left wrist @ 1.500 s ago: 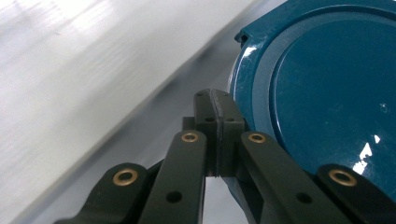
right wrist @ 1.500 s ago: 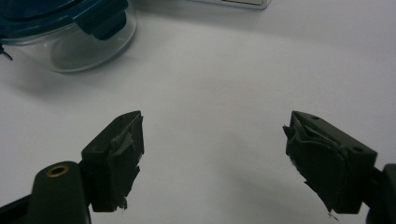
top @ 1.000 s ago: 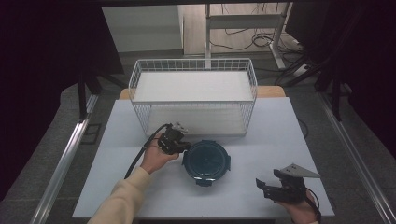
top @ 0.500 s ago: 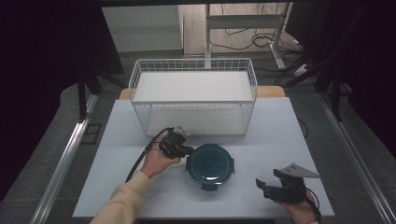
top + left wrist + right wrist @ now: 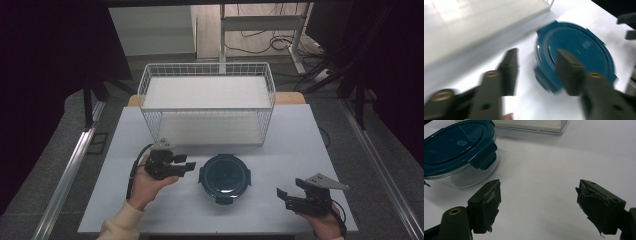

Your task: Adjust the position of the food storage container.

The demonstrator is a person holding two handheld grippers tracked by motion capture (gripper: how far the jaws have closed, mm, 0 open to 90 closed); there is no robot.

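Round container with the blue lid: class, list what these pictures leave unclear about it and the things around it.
- Container contents: high view, lid covers them; right gripper view, cut off at the left edge.
- Left gripper: left gripper view, motion blur smears the jaws.
- Wire basket mesh: left gripper view, blurred.

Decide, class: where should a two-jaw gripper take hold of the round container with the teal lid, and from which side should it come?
Probably best by a side latch tab or the rim under it, coming in level from the side. The container is round, with clear walls and a clipped-on teal lid; its full width looks broad for the jaws. The left gripper, open, is nearest; the right gripper is open too.
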